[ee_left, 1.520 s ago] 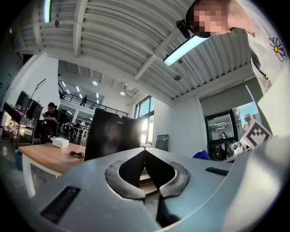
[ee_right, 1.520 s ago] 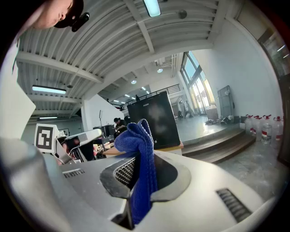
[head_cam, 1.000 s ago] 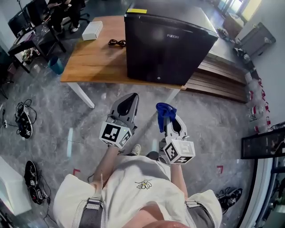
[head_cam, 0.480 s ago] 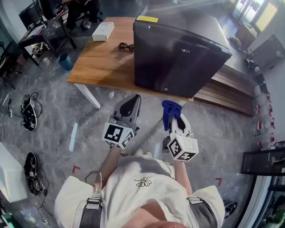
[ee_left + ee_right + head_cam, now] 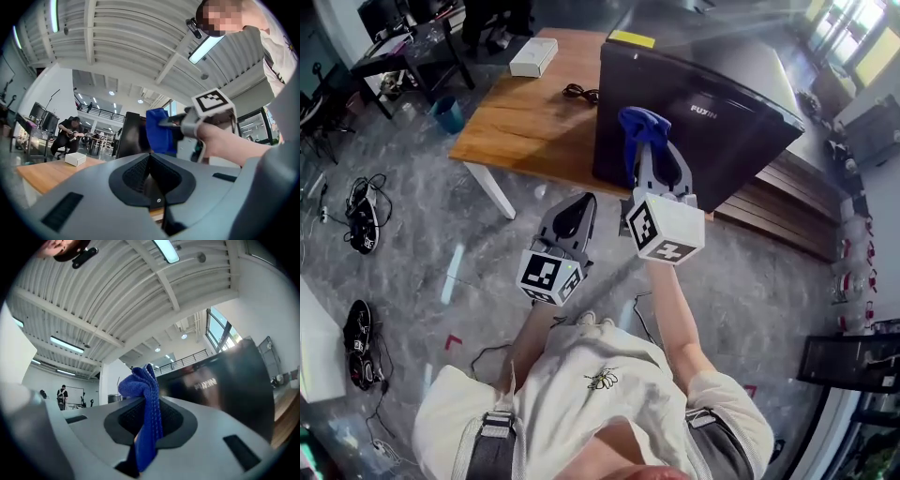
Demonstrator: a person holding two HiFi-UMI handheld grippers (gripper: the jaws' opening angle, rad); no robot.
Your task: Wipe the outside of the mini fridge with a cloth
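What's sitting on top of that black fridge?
Only a yellow label shows, by a front corner of the fridge top. The top's far end is lost in glare and runs off the picture.

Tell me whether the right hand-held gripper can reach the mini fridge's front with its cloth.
Probably yes: the right hand-held gripper, shut on the blue cloth, is held up facing the mini fridge, with nothing visible between them.

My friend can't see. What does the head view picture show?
The right gripper holds a blue cloth up in front of a black mini fridge standing on a wooden table. The left gripper hangs lower, shut and empty.
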